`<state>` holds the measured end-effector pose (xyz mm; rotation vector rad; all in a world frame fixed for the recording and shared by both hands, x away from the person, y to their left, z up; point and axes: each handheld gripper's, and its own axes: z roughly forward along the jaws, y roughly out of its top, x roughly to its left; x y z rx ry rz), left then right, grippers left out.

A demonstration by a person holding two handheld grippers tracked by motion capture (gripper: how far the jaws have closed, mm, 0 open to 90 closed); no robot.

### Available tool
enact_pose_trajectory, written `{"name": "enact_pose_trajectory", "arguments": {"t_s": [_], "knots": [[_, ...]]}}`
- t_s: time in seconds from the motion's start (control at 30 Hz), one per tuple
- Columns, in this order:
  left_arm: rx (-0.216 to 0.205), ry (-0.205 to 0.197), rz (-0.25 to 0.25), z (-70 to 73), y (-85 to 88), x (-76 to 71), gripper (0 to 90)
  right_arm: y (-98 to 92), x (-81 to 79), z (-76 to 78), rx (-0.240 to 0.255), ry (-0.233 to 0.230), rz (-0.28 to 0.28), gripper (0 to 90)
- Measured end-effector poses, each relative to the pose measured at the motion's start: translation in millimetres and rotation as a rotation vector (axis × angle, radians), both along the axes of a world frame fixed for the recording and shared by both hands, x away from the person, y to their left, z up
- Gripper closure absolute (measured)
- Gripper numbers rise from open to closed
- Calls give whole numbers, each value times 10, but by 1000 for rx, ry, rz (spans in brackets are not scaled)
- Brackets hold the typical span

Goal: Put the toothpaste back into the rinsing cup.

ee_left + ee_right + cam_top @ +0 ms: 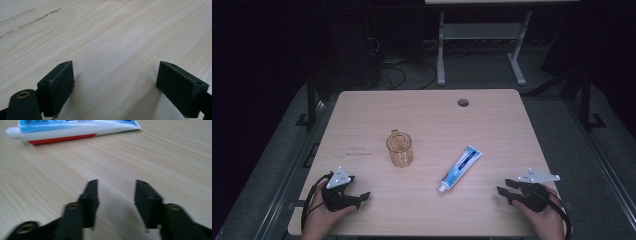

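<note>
A clear amber cup (399, 149) with a small handle stands upright near the middle of the wooden table (427, 115). To its right lies a white and blue toothpaste tube (461, 168), cap toward the front; the right gripper view has this tube (75, 130) across the top. My left gripper (356, 192) rests at the front left, jaws wide apart over bare wood (115, 75). My right gripper (505, 187) sits at the front right, pointing left toward the tube. Its jaws (116, 192) stand partly apart with nothing between them.
A round cable hole (463, 102) sits near the table's far edge. Faint pencil marks (357, 152) lie left of the cup. Beyond the table are a white desk frame (482, 45) and cables on a dark floor.
</note>
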<state>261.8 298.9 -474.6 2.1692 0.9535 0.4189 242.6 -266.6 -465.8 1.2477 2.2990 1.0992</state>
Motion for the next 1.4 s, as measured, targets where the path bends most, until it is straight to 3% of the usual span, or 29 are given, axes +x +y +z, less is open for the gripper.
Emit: {"name": "enact_pose_trajectory", "arguments": {"t_s": [0.03, 0.17, 0.5, 0.77, 1.4], "knots": [[0, 0, 0, 0, 0, 0, 136, 17, 6, 33, 18, 8, 7, 748], [0, 0, 0, 0, 0, 0, 136, 47, 21, 98, 40, 13, 28, 899], [0, 0, 0, 0, 0, 0, 136, 81, 80, 230, 107, 34, 49, 900], [-2, 1, 1, -1, -1, -1, 136, 159, 158, 324, 125, 36, 74, 900], [-4, -1, 2, -2, -2, 0, 136, 542, 391, 484, 149, 36, 158, 900]]}}
